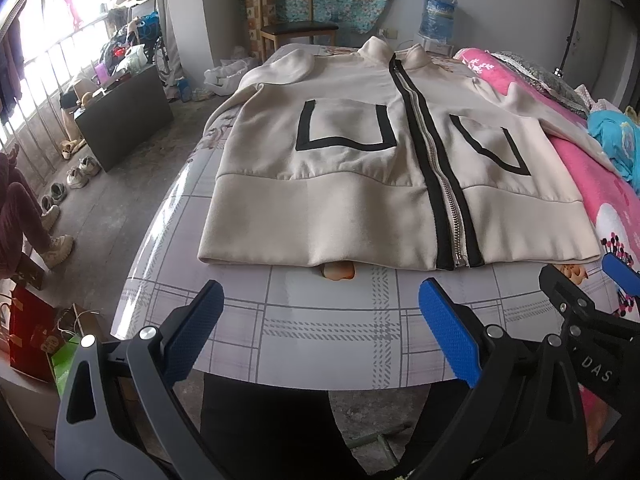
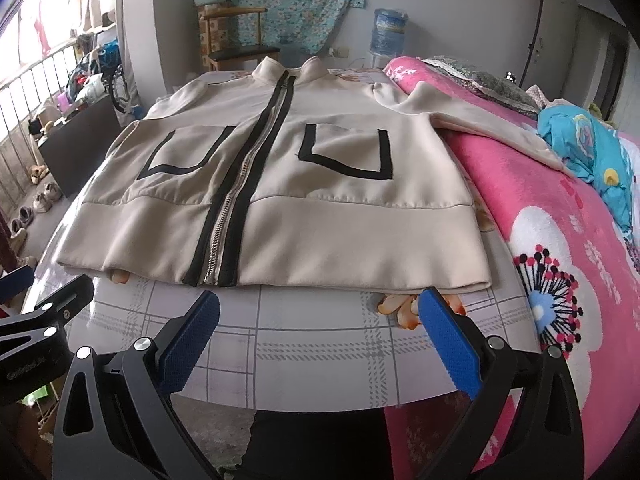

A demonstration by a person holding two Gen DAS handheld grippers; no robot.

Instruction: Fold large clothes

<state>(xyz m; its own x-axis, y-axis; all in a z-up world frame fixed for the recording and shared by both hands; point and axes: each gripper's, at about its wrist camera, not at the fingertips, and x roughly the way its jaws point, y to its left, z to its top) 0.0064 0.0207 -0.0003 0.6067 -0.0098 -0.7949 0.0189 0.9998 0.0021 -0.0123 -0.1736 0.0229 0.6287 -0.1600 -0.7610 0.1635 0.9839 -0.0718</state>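
Item: cream jacket, zip front, black trim, two pockets outlined in black. Laid flat and face up on a checked table cover, collar at the far end, hem toward the near edge. Zip closed along the full length seen.

Left sleeve: bent back near the shoulder at the far left. Right sleeve: spread off the table onto a pink blanket just beside it.

Left gripper: jaws spread wide, nothing held, hovering over bare cover just short of the hem. Right gripper: likewise wide and empty, near the hem's right half.

Progress: no fold is seen yet; judged to be the start.

Risks noted:
- The right sleeve, draped over the raised blanket, is likely to drag or catch when that side is folded in, pulling the body askew.
- The fabric looks thick and smooth on a glossy cover; the whole garment could slide if only the top layer is pinched.
- The metal zip may resist a crease across it, so that a fold springs back.
- With the grippers near each other, the pads could collide if both reach toward the centre.
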